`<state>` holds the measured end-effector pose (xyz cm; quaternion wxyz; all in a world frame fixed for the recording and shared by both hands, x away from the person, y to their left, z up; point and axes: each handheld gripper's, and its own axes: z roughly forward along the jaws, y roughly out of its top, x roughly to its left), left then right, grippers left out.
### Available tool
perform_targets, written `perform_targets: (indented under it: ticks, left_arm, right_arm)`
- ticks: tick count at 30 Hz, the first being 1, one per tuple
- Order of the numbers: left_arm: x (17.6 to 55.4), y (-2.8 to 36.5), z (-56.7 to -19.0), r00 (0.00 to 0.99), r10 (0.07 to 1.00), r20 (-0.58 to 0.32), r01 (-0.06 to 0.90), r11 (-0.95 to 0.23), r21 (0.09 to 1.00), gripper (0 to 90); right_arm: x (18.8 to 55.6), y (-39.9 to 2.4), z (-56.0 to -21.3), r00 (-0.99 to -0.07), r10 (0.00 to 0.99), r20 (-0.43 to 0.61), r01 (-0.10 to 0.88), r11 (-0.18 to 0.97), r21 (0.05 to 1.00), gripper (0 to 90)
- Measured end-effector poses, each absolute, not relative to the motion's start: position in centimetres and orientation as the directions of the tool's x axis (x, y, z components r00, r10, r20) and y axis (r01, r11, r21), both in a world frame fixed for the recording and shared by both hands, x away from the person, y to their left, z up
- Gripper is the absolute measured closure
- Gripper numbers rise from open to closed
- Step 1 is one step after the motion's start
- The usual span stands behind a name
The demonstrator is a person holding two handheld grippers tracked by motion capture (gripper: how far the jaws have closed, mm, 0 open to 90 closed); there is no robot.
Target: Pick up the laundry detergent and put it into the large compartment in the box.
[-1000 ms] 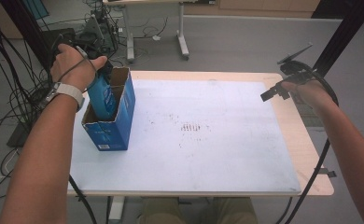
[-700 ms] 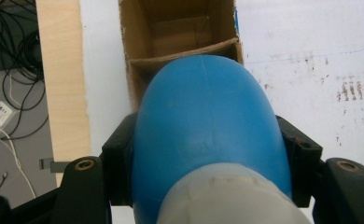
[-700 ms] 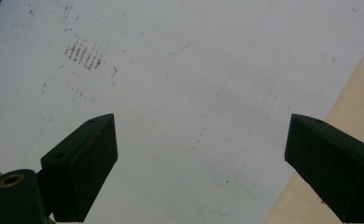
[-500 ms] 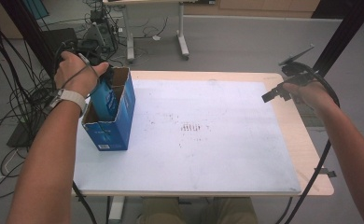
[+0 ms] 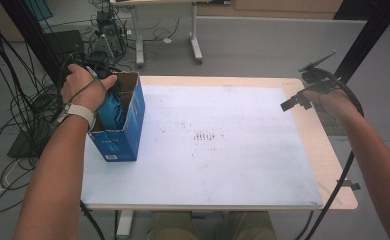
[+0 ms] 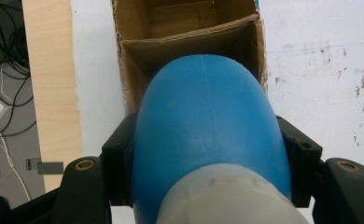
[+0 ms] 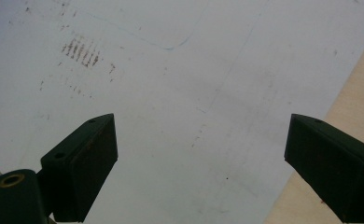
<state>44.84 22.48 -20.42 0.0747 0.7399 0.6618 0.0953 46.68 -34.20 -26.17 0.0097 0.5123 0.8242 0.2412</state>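
Note:
A blue bottle (image 6: 208, 130) with a pale band near its lower end sits between the black jaws of my left gripper (image 6: 208, 154), which is shut on it. In the high view the blue bottle (image 5: 114, 107) reaches down into an open blue cardboard box (image 5: 120, 142) at the table's left edge, with my left hand over it. The box's brown inside (image 6: 185, 28) lies just ahead of the bottle. My right gripper (image 7: 199, 154) hangs open over the white sheet (image 7: 180, 93) with nothing between its jaws. That gripper (image 5: 295, 102) is held near the table's far right corner.
The white sheet (image 5: 218, 145) covers most of the wooden table (image 5: 333, 165), with brown smudges (image 5: 205, 136) at its middle. Black cables (image 5: 28, 105) and equipment crowd the floor left of the table. A black post (image 5: 363, 40) rises at the far right.
My left hand has sunk, taking the blue bottle deeper into the box. The right hand has kept still.

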Motion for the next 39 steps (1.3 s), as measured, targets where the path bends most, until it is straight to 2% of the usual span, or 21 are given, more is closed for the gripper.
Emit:
perform_targets:
  ticks: [39]
  left_arm:
    - [45.4,22.9,-25.8,0.102,0.994,0.029,0.971,-0.106,0.215,37.3]
  right_arm:
    - [46.6,-34.6,-27.3,-0.461,0.853,0.243,0.85,0.347,0.396,9.4]
